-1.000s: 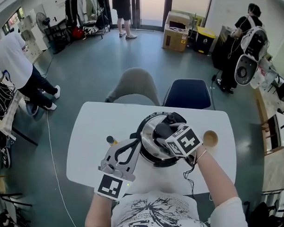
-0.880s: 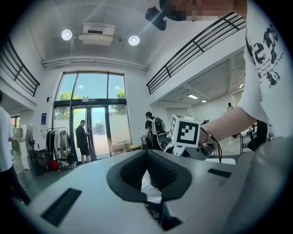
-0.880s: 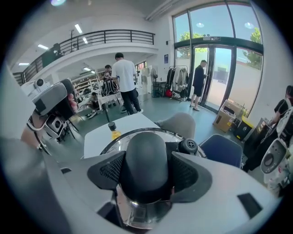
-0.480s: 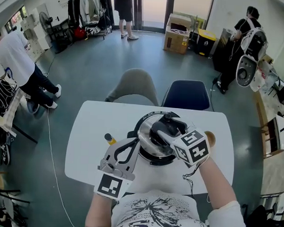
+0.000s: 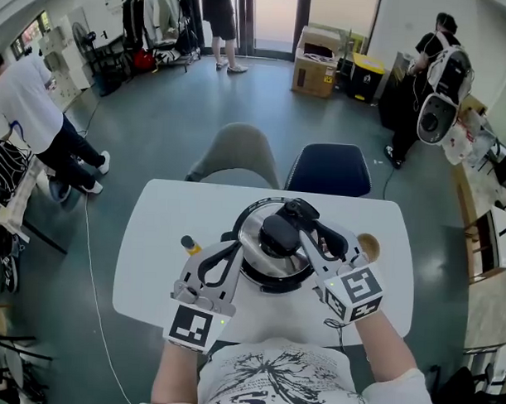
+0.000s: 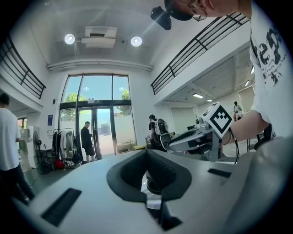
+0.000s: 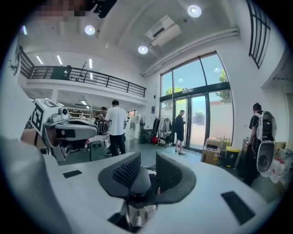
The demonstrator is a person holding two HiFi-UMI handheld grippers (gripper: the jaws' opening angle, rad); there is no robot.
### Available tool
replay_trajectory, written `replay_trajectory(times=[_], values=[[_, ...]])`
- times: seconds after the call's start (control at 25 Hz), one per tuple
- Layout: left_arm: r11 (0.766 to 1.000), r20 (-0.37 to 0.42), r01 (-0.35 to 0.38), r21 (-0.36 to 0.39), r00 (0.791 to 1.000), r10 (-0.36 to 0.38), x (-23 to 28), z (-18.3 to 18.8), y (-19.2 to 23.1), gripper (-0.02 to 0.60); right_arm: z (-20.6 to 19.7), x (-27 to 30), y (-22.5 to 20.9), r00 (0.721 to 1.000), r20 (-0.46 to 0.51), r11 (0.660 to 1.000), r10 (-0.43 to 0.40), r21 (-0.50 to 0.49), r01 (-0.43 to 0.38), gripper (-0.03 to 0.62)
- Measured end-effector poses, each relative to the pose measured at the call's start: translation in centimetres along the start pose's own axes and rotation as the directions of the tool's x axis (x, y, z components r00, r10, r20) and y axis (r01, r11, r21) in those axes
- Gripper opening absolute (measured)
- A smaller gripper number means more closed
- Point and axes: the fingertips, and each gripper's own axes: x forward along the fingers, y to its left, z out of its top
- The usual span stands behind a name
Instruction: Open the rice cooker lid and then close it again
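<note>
The rice cooker point(image 5: 259, 278) stands mid-table under a steel lid point(image 5: 252, 238) with a black knob point(image 5: 278, 233). My right gripper point(image 5: 288, 223) reaches in level from the right. Its jaws are closing, and the knob point(image 7: 133, 179) sits between the pads, touching them. The lid's steel point(image 7: 137, 214) shows below it. My left gripper point(image 5: 235, 243) is at the cooker's left side. In the left gripper view its jaws point(image 6: 153, 180) stand narrow around a dark handle part with steel behind. Whether the lid has lifted off the pot I cannot tell.
A small yellow-capped thing point(image 5: 186, 244) lies left of the cooker on the white table point(image 5: 151, 260). A wooden cup point(image 5: 369, 243) stands to the right. Beyond the far edge are a grey chair point(image 5: 238, 155) and a blue chair point(image 5: 330, 168). People stand further off.
My right gripper swung from pointing down over the lid to level. Its marker cube drew back toward me and to the right, and its jaws narrowed onto the knob. The left gripper barely shifted.
</note>
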Motion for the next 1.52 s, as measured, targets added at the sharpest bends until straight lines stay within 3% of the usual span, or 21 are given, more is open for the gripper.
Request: replay_trajectory(times=[0.24, 0.6, 1.52], values=[[1.0, -0.012, -0.009, -0.015, 1.0, 0.009, 0.4, 0.4, -0.6, 0.014, -0.1, -3.0, -1.3, 0.992, 0.111, 0.998, -0.058, -0.015, 0.06, 0.011], [0.999, -0.052, -0.029, -0.031, 0.998, 0.027, 0.9, -0.1, -1.9, 0.014, -0.7, -6.1, -0.8, 0.983, 0.185, 1.0, -0.009, -0.025, 0.014, 0.011], [0.999, -0.034, -0.042, -0.005, 0.999, 0.042, 1.3, 1.0, -3.4, 0.014, 0.9, -6.3, -1.4, 0.98, 0.195, 0.999, 0.032, -0.027, -0.028, 0.009]])
